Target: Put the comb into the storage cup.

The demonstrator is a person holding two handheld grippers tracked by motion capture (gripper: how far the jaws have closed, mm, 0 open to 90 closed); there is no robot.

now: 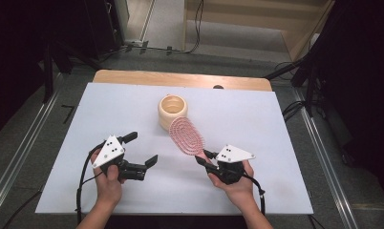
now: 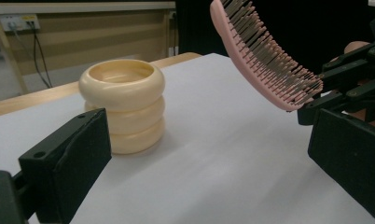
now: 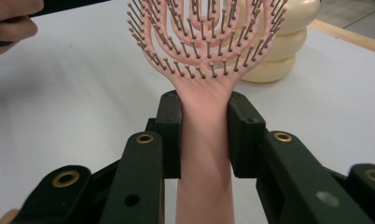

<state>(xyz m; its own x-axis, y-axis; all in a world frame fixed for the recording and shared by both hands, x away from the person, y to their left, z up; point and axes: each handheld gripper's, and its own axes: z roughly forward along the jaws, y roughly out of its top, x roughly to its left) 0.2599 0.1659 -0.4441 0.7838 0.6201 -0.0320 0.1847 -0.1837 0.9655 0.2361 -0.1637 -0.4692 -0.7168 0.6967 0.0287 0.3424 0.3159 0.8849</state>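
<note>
— Where was the pink plastic vented hairbrush (image 3: 205, 70)?

— You had its handle clamped between the jaws of your right gripper (image 1: 205, 160), with the bristled head raised off the white table (image 1: 257, 124) and tilted up toward the cream ribbed ring-stacked cup (image 1: 172, 112). The head sat just beside the cup's rim.

— And your other hand?

— Your left gripper (image 1: 141, 149) hovered to the left of the brush, jaws wide apart with nothing between them, pointing across toward the cup.

— Anything in the cup?

— Seen from above, its inside looked empty.
</note>
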